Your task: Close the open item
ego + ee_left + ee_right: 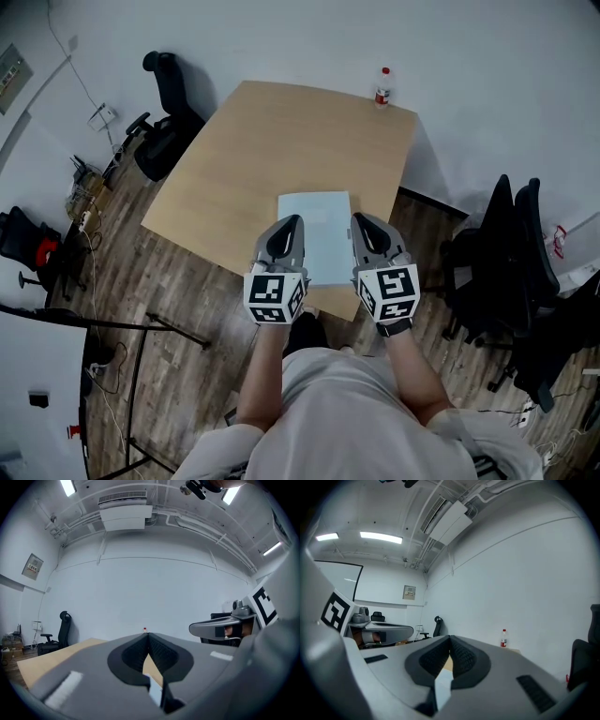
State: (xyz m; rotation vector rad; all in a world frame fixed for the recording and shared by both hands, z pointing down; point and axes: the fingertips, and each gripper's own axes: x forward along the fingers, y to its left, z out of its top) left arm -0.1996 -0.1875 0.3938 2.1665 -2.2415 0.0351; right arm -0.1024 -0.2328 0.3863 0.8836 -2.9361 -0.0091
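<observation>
Pale flat rectangle [314,234], smooth and matte, lies at the near edge of the wooden table [281,141]. It is flanked by the grey left gripper [292,223] and right gripper [357,219], each with jaws pressed together. A red-capped plastic bottle [382,86] stands at the table's far edge.

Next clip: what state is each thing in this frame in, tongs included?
Left tongs: shut, nothing held.
Right tongs: shut, nothing held.
Pale flat item: lying flat on the table between the two tongs, looks closed.
Bottle: upright, red cap on, at the table's far edge.
Office chair: upright, unoccupied.
</observation>
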